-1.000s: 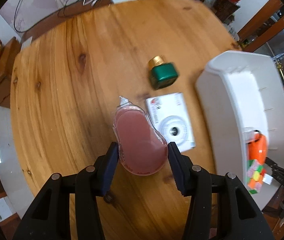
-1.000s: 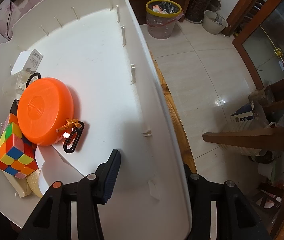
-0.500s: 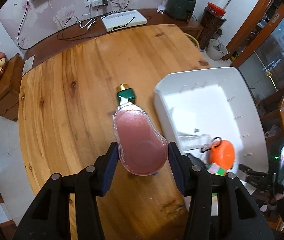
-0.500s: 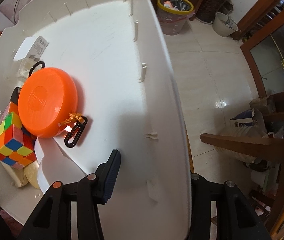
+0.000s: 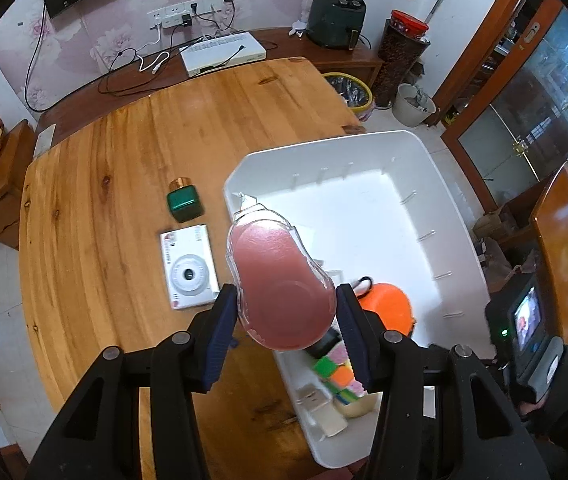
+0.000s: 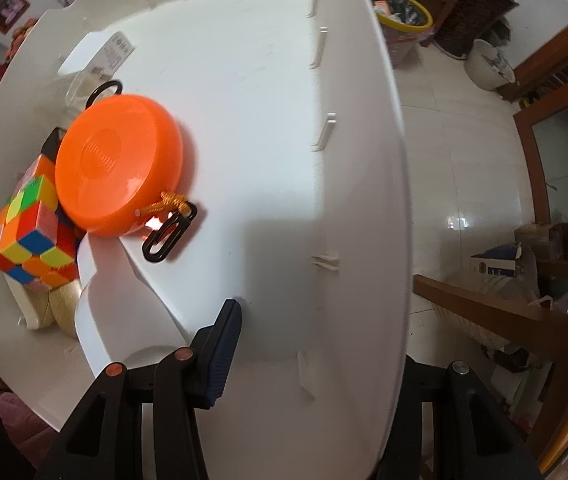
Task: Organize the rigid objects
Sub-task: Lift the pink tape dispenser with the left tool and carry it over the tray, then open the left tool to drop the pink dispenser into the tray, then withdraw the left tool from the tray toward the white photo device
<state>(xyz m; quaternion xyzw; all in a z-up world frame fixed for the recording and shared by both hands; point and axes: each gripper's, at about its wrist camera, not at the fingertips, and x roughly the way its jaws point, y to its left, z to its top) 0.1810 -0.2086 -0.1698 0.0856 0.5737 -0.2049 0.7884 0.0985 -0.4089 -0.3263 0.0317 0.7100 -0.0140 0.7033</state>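
Observation:
My left gripper is shut on a clear bottle of pink liquid and holds it in the air over the near left rim of the white bin. The bin holds an orange disc with a black clip, a colour cube and some pale pieces. My right gripper straddles the bin's right wall, one finger inside and one outside. A green bottle with a gold cap and a white box lie on the wooden table.
The table's far half is bare wood. A white device and cables sit on a sideboard behind it. A yellow-rimmed waste bin and a white bucket stand on the floor at the right.
My left gripper has lifted the pink bottle off the table and carried it right, over the bin's edge. My right gripper has stayed on the bin wall with slight shift.

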